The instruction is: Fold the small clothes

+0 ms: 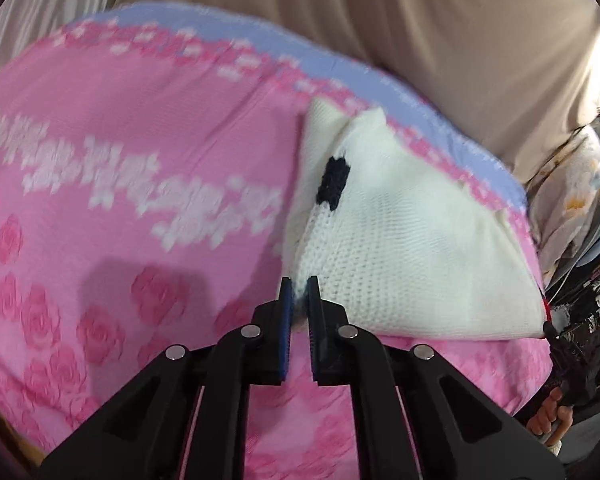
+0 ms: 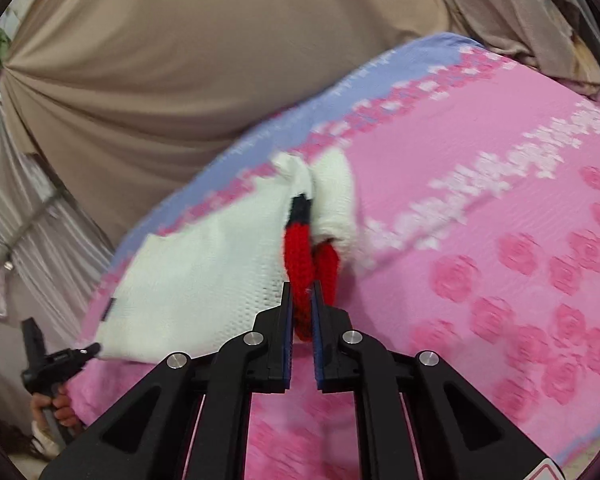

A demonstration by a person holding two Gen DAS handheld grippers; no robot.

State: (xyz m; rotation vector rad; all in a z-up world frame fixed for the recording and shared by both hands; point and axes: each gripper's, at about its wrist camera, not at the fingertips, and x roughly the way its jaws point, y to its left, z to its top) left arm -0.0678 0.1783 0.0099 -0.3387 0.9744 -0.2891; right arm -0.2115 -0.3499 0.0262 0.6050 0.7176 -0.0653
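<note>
A small white knit garment (image 1: 404, 248) with a dark navy patch (image 1: 333, 180) lies stretched over the pink bed cover (image 1: 140, 168). My left gripper (image 1: 299, 286) is shut on one white corner of it. In the right wrist view the same garment (image 2: 204, 272) shows a red knit trim (image 2: 298, 264). My right gripper (image 2: 302, 292) is shut on that red edge. Each gripper shows at the garment's far corner in the other view, the right one (image 1: 556, 338) and the left one (image 2: 88, 350). The garment hangs taut between them, lifted slightly off the cover.
The pink rose-patterned cover has a lavender border (image 1: 380, 76) along its far edge. A beige curtain (image 2: 160, 72) hangs behind the bed. Floral bedding (image 1: 572, 184) and clutter lie at the right edge. A hand (image 2: 56, 404) holds the left gripper's handle.
</note>
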